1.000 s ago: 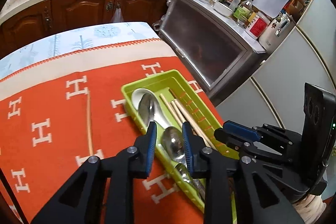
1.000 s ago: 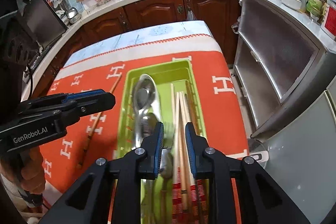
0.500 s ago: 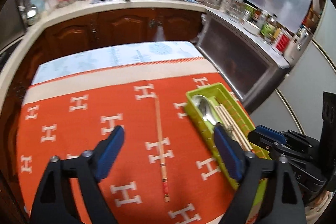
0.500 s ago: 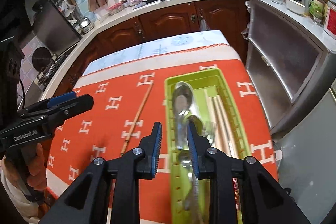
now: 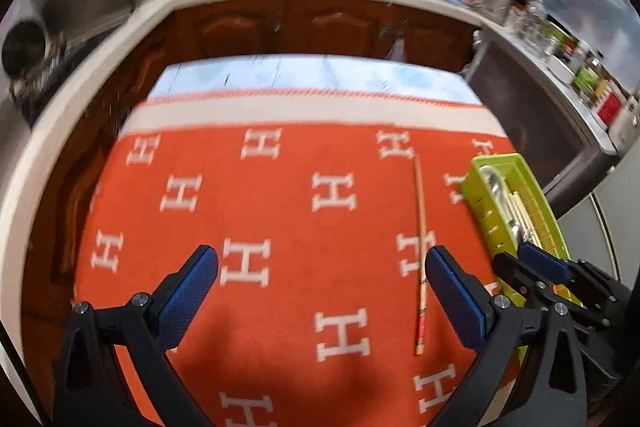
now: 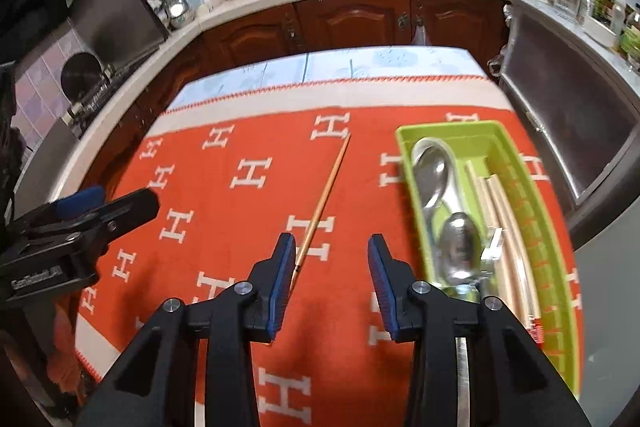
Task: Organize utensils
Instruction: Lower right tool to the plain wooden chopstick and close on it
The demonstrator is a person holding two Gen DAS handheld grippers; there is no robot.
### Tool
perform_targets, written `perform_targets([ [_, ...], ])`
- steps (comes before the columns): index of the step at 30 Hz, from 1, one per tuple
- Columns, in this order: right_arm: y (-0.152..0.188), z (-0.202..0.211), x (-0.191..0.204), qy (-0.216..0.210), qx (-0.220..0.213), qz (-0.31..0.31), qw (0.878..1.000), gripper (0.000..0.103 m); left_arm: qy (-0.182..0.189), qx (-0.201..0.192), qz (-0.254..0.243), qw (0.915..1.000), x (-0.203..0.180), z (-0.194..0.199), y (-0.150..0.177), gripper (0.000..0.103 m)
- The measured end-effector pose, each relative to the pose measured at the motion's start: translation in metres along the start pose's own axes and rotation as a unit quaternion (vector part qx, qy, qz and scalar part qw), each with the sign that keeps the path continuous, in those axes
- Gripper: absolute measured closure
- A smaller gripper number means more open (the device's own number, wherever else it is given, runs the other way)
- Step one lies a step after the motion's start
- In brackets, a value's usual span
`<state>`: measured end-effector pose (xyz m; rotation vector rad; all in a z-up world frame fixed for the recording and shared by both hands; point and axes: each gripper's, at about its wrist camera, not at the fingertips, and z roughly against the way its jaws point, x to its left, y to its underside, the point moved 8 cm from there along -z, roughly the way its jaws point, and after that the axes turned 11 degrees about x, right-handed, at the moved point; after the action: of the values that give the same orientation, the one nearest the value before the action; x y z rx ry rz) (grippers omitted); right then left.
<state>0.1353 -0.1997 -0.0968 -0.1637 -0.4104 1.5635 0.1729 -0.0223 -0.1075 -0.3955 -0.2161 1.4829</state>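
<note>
Jaws of the right gripper (image 6: 332, 279) have just been opening, empty, above the table (image 6: 248, 95); the left gripper (image 5: 320, 291) gapes wide, empty. One chopstick (image 6: 322, 207) lies beside the tray (image 6: 560, 287) near the right edge. Next likely: straddle and pinch it.

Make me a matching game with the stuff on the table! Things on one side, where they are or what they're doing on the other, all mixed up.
Things:
1. spoons
2. lone chopstick
3. left tool
4. tray

Places or states:
A. lying loose on the orange cloth
B. wide open, holding nothing
C. green, near the table's right edge
D. inside the tray, beside more chopsticks

Pairs: 1-D, 2-A, 3-B, 4-C
</note>
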Motion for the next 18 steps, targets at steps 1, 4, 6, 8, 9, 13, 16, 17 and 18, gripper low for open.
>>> perform_targets([
  [1,0.0,-0.008,0.002,0.0,0.003,0.001,1.0,0.065,0.0,0.005,0.01,0.9999,0.008,-0.005,0.003,0.001],
  [4,-0.005,-0.034,0.007,0.006,0.012,-0.003,1.0,0.065,-0.014,0.01,0.029,0.9994,0.028,-0.017,0.009,0.001],
  [6,-0.009,-0.05,0.01,0.01,0.02,-0.009,1.0,0.065,-0.019,0.012,0.041,0.9989,0.04,-0.026,0.013,0.001],
  [8,-0.012,-0.066,0.01,0.014,0.029,-0.013,0.999,0.065,-0.024,0.013,0.05,0.9984,0.05,-0.032,0.014,0.001],
  [9,-0.014,-0.075,0.012,0.02,0.034,-0.014,0.999,0.065,-0.027,0.011,0.053,0.9982,0.056,-0.035,0.015,0.001],
  [13,-0.022,-0.105,0.007,0.043,0.057,-0.017,0.997,0.065,-0.03,0.009,0.064,0.9974,0.068,-0.042,0.015,0.001],
  [16,-0.026,-0.111,0.009,0.068,0.044,-0.006,0.997,0.064,-0.024,0.009,0.071,0.9972,0.072,-0.046,0.015,0.001],
  [17,-0.028,-0.113,0.011,0.08,0.038,0.002,0.996,0.064,-0.024,0.008,0.071,0.9972,0.073,-0.046,0.015,0.001],
  [18,-0.029,-0.115,0.012,0.086,0.038,0.005,0.996,0.064,-0.025,0.007,0.071,0.9972,0.073,-0.047,0.015,0.001],
])
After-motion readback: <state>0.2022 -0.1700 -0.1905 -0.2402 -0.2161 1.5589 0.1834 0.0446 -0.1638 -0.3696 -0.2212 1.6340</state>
